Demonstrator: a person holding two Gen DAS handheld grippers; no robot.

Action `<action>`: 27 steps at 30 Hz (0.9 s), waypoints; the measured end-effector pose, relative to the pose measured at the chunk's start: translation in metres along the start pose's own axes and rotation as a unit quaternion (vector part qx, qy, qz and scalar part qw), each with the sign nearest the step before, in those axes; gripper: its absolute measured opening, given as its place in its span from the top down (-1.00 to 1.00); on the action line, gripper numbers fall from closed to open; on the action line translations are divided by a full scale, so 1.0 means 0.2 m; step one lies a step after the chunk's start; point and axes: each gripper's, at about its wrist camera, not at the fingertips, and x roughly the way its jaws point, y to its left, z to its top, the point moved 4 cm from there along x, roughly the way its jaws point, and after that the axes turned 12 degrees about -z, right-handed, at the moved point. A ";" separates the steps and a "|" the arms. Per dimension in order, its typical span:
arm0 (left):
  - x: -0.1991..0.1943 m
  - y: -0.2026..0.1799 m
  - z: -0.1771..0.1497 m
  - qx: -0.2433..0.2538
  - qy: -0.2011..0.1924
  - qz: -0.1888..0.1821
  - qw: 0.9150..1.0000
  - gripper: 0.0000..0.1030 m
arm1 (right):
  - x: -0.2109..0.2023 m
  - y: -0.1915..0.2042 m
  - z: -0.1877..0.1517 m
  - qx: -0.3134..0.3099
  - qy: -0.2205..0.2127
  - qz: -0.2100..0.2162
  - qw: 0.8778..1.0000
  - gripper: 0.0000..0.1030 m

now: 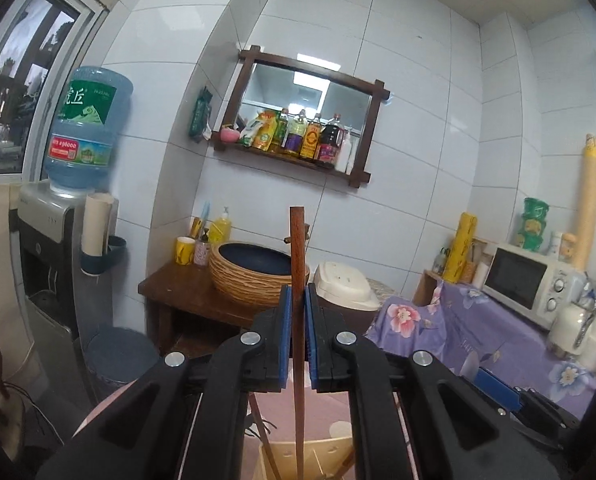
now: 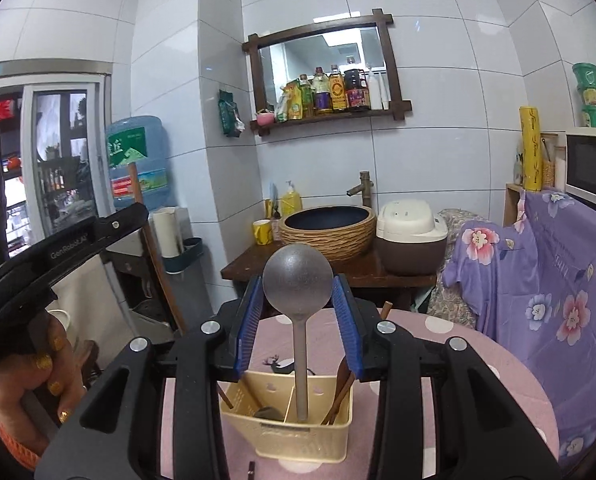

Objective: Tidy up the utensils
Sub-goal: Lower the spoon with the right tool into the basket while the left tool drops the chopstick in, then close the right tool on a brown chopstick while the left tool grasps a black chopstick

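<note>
The cream utensil holder is standing on the pink dotted table, its compartments already carrying a few wooden sticks and a dark utensil. Above it, the right gripper is pinching the round bowl of a grey spoon between its blue pads, with the handle hanging straight down so that its tip is sitting at or just inside the holder's middle section; which of the two is hard to judge from this angle. The left gripper is holding a brown chopstick upright, its jaws pressed nearly together on the thin shaft, and the lower end is pointing toward the holder's rim at the bottom of that view. Both utensils appear to be in the dropping-in step, so the next move probably calls for lining each one over a free compartment, lowering it, and then easing the jaws apart. The left view is cutting off most of the holder, so the chopstick's tip and target compartment cannot be made out, and the objects deep inside the holder are unclear.
</note>
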 end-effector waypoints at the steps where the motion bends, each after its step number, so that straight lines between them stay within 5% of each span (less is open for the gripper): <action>1: 0.03 0.01 -0.03 0.003 0.001 0.007 1.000 0.85 | 0.04 0.00 -0.03 -0.001 0.001 -0.007 1.000 0.28; 15: 0.14 0.10 -0.54 -0.013 0.072 0.021 0.997 0.85 | 0.28 0.00 -0.54 -0.022 0.061 -0.046 0.997 0.28; 27: 0.13 0.10 -0.64 -0.013 0.104 0.018 0.994 0.84 | 0.30 -0.03 -0.65 -0.014 0.084 -0.050 0.995 0.21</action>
